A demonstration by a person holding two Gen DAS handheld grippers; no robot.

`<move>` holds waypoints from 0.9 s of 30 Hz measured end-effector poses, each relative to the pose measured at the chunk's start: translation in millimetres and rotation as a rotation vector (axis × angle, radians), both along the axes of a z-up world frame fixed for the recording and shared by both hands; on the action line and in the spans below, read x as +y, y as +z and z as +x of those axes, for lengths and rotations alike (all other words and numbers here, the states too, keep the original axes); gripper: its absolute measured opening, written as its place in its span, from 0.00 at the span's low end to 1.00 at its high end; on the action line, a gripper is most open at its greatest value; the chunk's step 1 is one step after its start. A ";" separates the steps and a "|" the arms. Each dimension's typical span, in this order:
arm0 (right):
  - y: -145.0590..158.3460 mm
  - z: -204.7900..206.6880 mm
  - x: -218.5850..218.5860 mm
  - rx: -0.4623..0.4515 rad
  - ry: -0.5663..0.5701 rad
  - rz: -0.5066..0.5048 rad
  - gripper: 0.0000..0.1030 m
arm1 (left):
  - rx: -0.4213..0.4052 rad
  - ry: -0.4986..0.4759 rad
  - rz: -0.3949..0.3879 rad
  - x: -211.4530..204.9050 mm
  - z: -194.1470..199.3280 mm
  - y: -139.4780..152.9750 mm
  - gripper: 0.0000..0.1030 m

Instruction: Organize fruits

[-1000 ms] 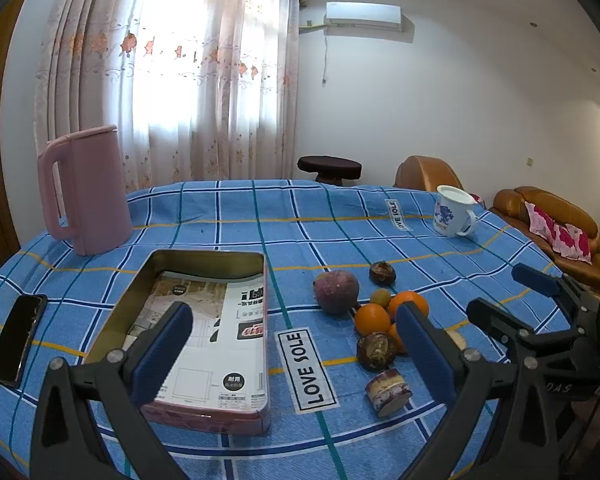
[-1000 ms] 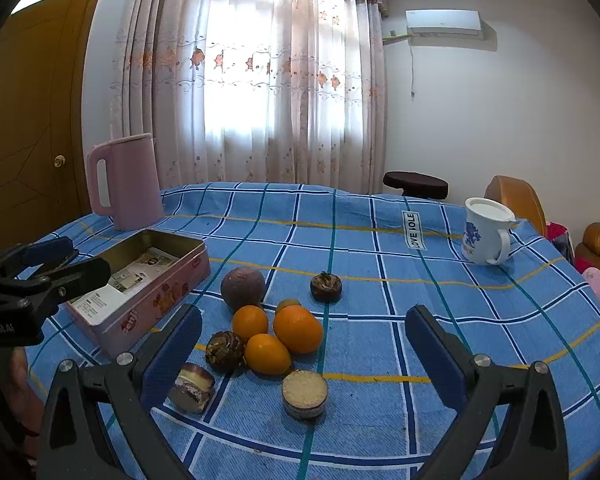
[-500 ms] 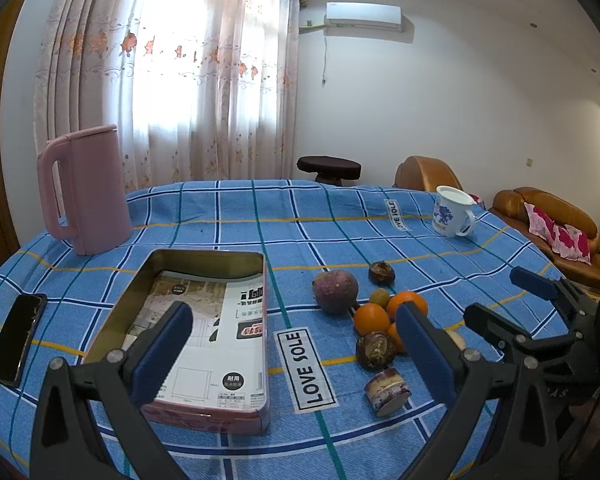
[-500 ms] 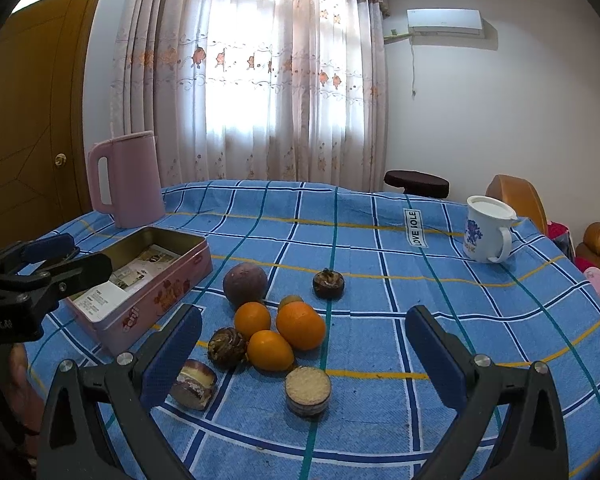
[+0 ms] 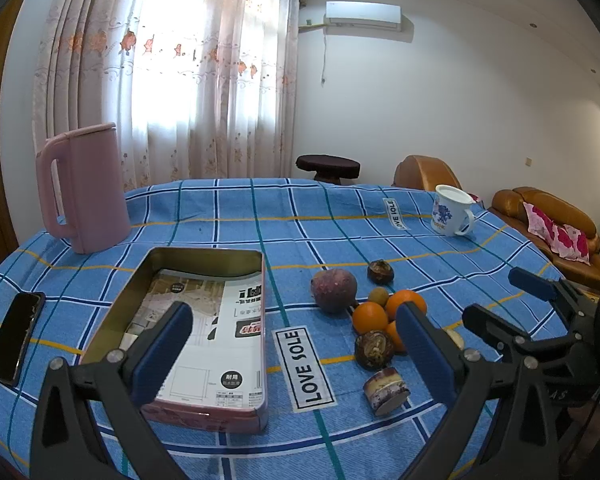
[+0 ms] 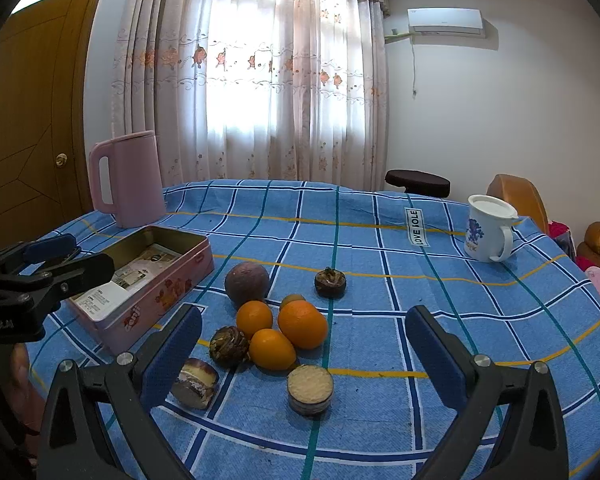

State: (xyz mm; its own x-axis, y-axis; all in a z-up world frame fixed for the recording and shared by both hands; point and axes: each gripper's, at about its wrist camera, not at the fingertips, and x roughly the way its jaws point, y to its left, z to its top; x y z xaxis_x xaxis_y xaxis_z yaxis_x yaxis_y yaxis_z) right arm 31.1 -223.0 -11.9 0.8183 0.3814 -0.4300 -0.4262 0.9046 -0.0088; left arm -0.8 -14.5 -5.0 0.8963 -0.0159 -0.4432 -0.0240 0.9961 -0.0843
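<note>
A cluster of fruit lies on the blue checked tablecloth: three oranges [image 6: 302, 324], a round purple fruit [image 6: 247, 283], a small green-brown fruit [image 6: 292, 300] and two dark mangosteens [image 6: 330, 282]. Two small round cakes [image 6: 310, 389] lie in front of them. An open pink tin [image 5: 192, 328] with printed paper inside sits left of the fruit. My left gripper [image 5: 294, 352] is open and empty, above the tin's near right corner. My right gripper [image 6: 304, 354] is open and empty, hovering just before the oranges.
A pink kettle [image 5: 84, 188] stands at the back left. A white mug [image 6: 488, 228] with a blue print stands at the back right. A black phone [image 5: 16, 336] lies at the left table edge. Brown sofas [image 5: 548, 232] stand beyond the table.
My right gripper has moved slightly forward toward the fruit, which now sits closer in its view. The left gripper has barely moved.
</note>
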 end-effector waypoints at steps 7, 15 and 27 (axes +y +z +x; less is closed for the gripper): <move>-0.4 -1.0 1.6 0.001 0.003 -0.001 0.99 | 0.000 0.000 0.001 0.8 -0.2 -0.4 1.00; -0.3 -0.9 1.5 0.001 0.001 -0.001 0.99 | 0.002 0.000 0.000 0.5 -0.1 -0.5 1.00; -16.4 4.0 -13.4 0.041 -0.024 0.012 0.99 | 0.043 -0.050 0.013 -18.8 3.6 -21.7 1.00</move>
